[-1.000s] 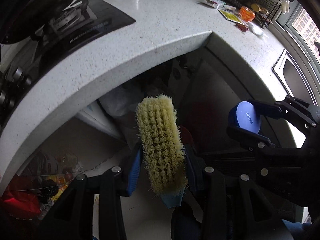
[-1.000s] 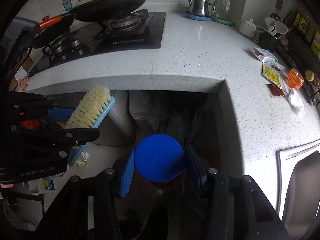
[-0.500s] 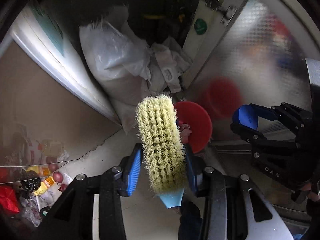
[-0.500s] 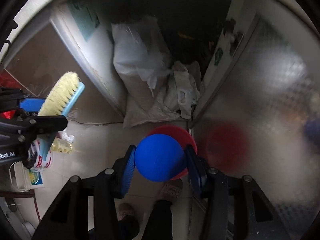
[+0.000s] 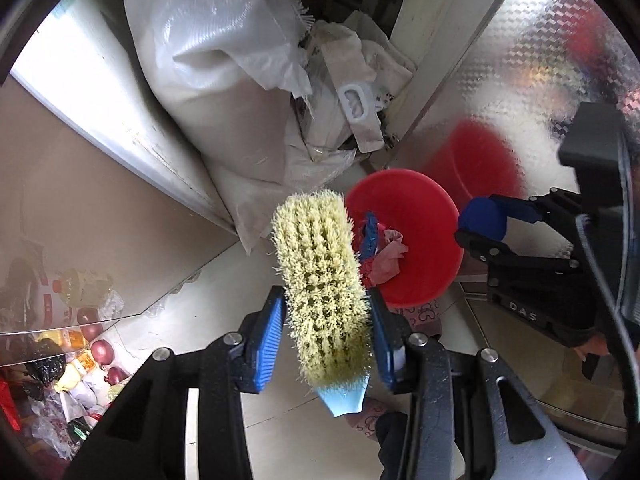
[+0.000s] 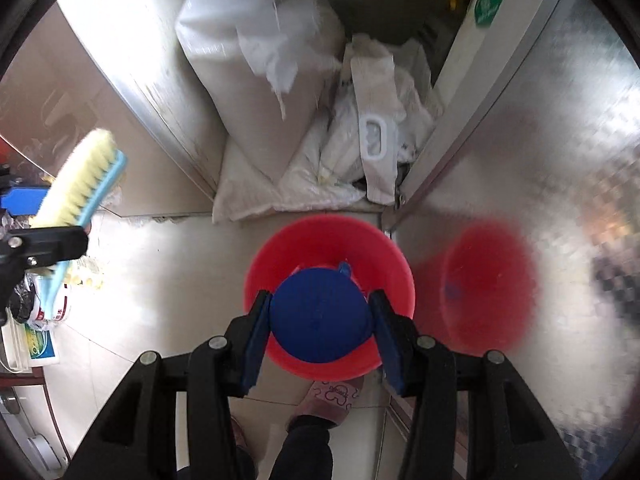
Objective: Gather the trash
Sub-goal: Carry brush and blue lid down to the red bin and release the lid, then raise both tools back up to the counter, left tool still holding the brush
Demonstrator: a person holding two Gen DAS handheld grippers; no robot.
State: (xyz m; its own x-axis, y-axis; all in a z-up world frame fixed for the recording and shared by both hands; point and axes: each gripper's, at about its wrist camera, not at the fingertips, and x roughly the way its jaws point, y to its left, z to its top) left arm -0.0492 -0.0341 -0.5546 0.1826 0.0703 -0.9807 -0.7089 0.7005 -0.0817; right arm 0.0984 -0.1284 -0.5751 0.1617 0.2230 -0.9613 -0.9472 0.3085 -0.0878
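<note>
Down near the floor now, both hands having dropped from counter height, the right gripper (image 6: 319,318) is clenching a blue dustpan (image 6: 319,314) over the red bin (image 6: 320,236); the left gripper (image 5: 326,330) is grasping the scrub brush (image 5: 320,280); crumpled trash (image 5: 384,254) is lying inside; tipping looks next.

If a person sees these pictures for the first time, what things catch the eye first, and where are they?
First comes the red bucket on the pale floor, beside a shiny metal door that mirrors it. Directly above it, the right tool grips a round blue object. The left tool holds a yellow-bristled scrub brush, and white sacks are heaped behind the bucket.
</note>
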